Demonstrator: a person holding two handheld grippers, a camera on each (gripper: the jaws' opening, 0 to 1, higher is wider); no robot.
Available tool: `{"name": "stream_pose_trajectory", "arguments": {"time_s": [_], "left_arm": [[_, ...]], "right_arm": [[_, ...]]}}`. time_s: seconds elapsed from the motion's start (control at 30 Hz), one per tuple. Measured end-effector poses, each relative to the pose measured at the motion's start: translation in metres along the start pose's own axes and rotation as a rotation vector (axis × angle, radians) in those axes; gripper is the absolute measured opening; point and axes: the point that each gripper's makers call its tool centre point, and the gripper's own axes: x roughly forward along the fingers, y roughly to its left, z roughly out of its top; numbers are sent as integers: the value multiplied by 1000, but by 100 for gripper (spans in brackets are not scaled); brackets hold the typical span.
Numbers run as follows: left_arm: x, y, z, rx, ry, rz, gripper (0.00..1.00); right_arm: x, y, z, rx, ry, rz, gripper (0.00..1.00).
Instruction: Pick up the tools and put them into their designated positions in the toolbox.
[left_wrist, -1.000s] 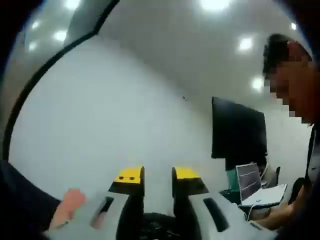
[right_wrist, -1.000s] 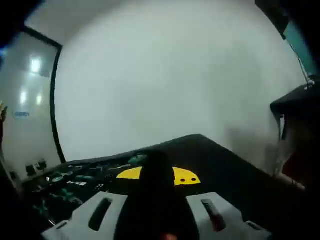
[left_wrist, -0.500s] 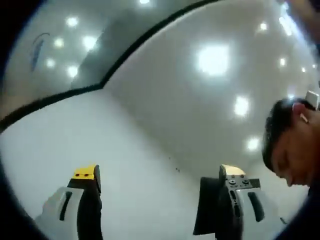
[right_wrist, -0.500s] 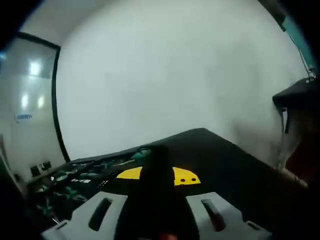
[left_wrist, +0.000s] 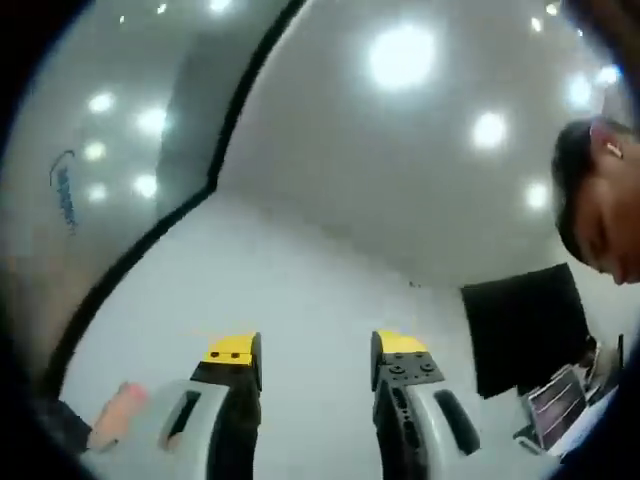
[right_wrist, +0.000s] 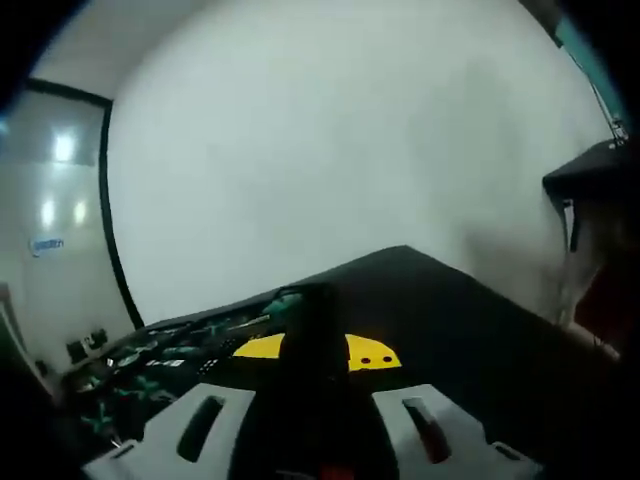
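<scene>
In the right gripper view my right gripper (right_wrist: 315, 350) is shut on a dark, thick tool handle (right_wrist: 310, 340) that stands up between the yellow-tipped jaws. Behind it to the left lies the open toolbox (right_wrist: 150, 365), a black tray with several green-handled tools in its slots. In the left gripper view my left gripper (left_wrist: 318, 350) is raised toward the wall and ceiling. Its jaws are apart with nothing between them, so it is open.
A black surface (right_wrist: 440, 310) runs right from the toolbox. A person's head (left_wrist: 595, 200) leans in at the right of the left gripper view, above a black monitor (left_wrist: 520, 325) and a laptop (left_wrist: 560, 410). A fingertip (left_wrist: 118, 412) shows beside the left jaw.
The left gripper's jaws opened wide from nearly shut, then narrowed partway, while its view swung up toward the ceiling. The right gripper still holds the dark tool, with barely any shift.
</scene>
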Motion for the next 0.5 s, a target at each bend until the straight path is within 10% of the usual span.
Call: {"name": "stream_pose_trajectory", "arguments": {"time_s": [0.2,0.27,0.33,0.5], "left_arm": [[-32,98,-61,239,327,154,27],[-47,131,-80,195,399,203,26],[-61,163,-92,111,411,272,4],[-111,218,-144,143,561,402,2]], "right_arm": [[6,-5,-1,3,20,3,19],[7,-4,-2,1,21,6,19],[8,-5,-1,0,21,8,19],[6,-4,-2,-2,20,9,19]]}}
